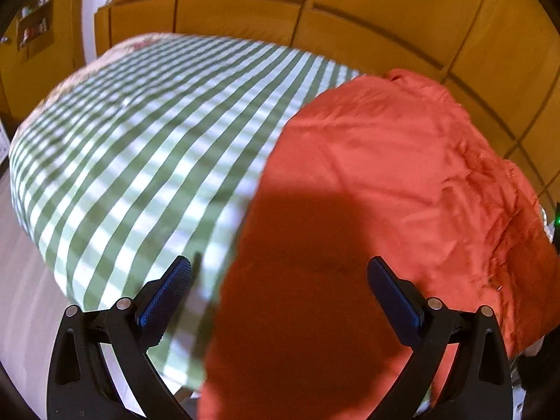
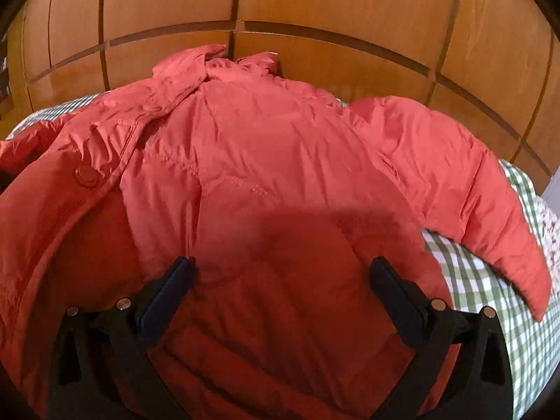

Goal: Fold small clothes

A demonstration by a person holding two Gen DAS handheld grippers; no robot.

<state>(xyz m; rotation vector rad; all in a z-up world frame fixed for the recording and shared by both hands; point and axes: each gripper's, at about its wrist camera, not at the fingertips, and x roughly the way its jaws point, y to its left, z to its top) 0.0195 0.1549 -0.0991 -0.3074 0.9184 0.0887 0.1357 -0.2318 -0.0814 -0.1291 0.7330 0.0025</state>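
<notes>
A red padded jacket (image 2: pixel 280 161) lies spread on a green and white checked bedcover (image 1: pixel 140 147). In the right wrist view its collar points away, a sleeve (image 2: pixel 472 189) reaches right, and a snap button (image 2: pixel 87 176) shows at the left. My right gripper (image 2: pixel 280 266) is open, above the jacket's lower body. In the left wrist view the jacket (image 1: pixel 367 182) fills the right half. My left gripper (image 1: pixel 280 266) is open over the jacket's left edge, its left finger (image 1: pixel 168 294) over the bedcover and its right finger over the jacket. Neither holds anything.
A wooden panelled wardrobe (image 2: pixel 315 3) runs behind the bed in both views. The bedcover's near edge (image 1: pixel 52 255) drops to a pale floor at the lower left. A flowery border shows at the bed's right edge (image 2: pixel 546 224).
</notes>
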